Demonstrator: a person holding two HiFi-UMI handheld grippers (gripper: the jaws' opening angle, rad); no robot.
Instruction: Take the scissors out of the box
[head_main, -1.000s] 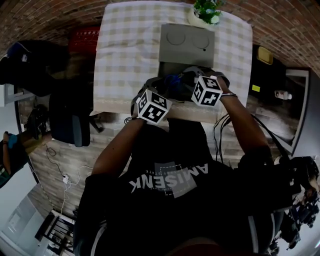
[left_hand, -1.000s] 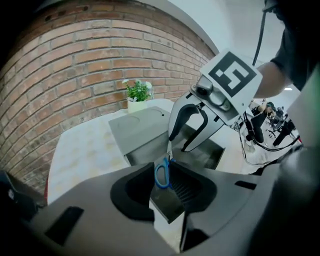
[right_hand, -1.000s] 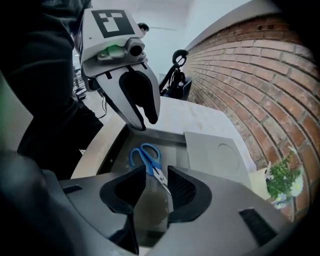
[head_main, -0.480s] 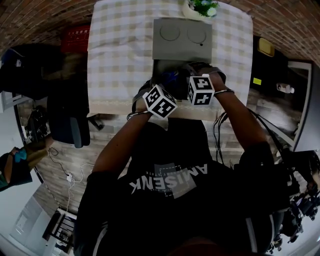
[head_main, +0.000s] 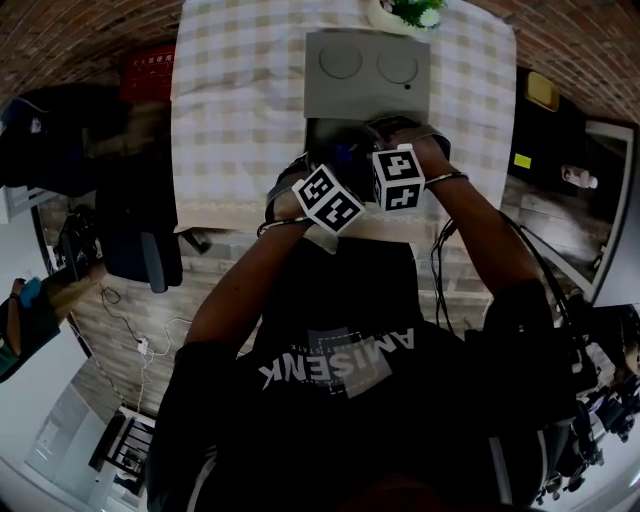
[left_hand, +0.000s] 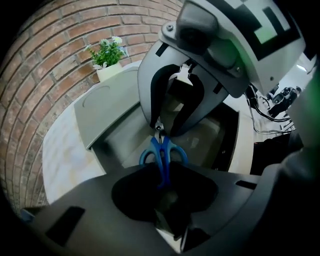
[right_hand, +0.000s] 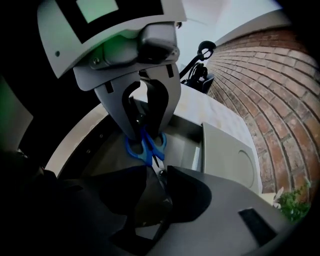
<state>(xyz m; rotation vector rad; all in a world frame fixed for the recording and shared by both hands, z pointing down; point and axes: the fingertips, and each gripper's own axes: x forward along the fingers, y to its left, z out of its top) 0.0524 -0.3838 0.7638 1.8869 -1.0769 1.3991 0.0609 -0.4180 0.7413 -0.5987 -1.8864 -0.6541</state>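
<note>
Left gripper (right_hand: 146, 134): pointed steeply down over the box; jaws parted and clamped on nothing, the handle end of the scissors being seen in the gap. Right gripper (left_hand: 165, 131): tilted down close beside it; jaws parted, the blade tip seen between them but not pinched. Box (left_hand: 207, 135): grey, open, set on the tabletop (head_main: 240, 110), which is covered by a checked cloth; contents, one pair of scissors (left_hand: 162, 154), blue-handled, found low in the well between the two grippers. Long axis of the scissors: run from one gripper to the other; finger loops turned toward the left gripper, blades toward the right. Lid (head_main: 367, 74): grey, two round recesses, laid flat directly behind the well. Potted plant (head_main: 412, 12): placed past the lid, at the cloth's far edge. Brick wall (left_hand: 45, 75): behind the plant.
</note>
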